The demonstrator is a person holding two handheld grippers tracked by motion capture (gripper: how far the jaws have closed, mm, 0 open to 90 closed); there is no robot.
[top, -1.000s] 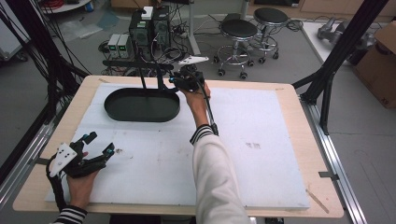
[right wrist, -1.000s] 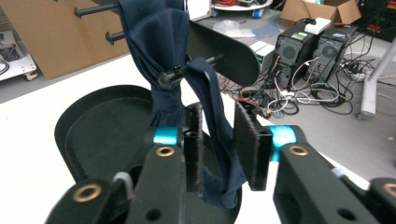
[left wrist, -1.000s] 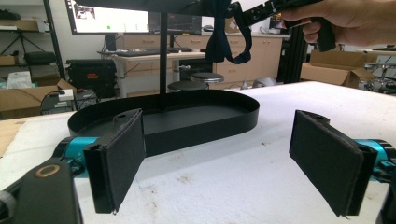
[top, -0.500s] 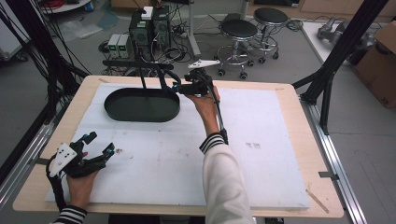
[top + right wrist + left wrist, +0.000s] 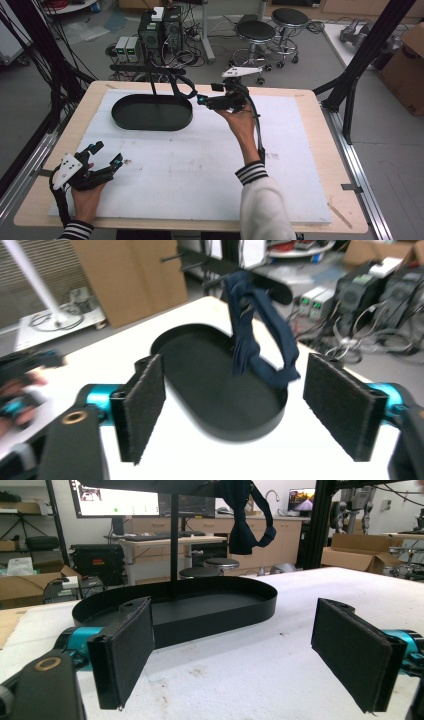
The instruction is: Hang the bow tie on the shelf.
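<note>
**Two open grippers, a black tray and a hanging cloth**

On the white mat (image 5: 210, 165) that covers the wooden table (image 5: 35, 200) sits a black oval tray (image 5: 151, 112), toward the far left. A thin black post (image 5: 174, 545) rises from inside the tray and carries a dark crossbar at the top. A dark blue cloth strip (image 5: 255, 340) hangs from that bar in a loop, its lower end dangling over the right part of the tray; whether it touches the tray floor cannot be told.

The right gripper (image 5: 202, 101) is held up by the person's right hand (image 5: 240, 120), just beside the right end of the tray and pointing toward it. In the right gripper view its jaws stand wide apart with nothing between them, and the cloth strip hangs beyond them.

The left gripper (image 5: 107, 156) rests low near the front left corner of the mat, in the left hand (image 5: 85, 192), well apart from the tray. Its jaws are also spread wide and hold nothing.

Beyond the table stand stools (image 5: 272, 25) and electronic boxes (image 5: 159, 27) on the floor.
</note>
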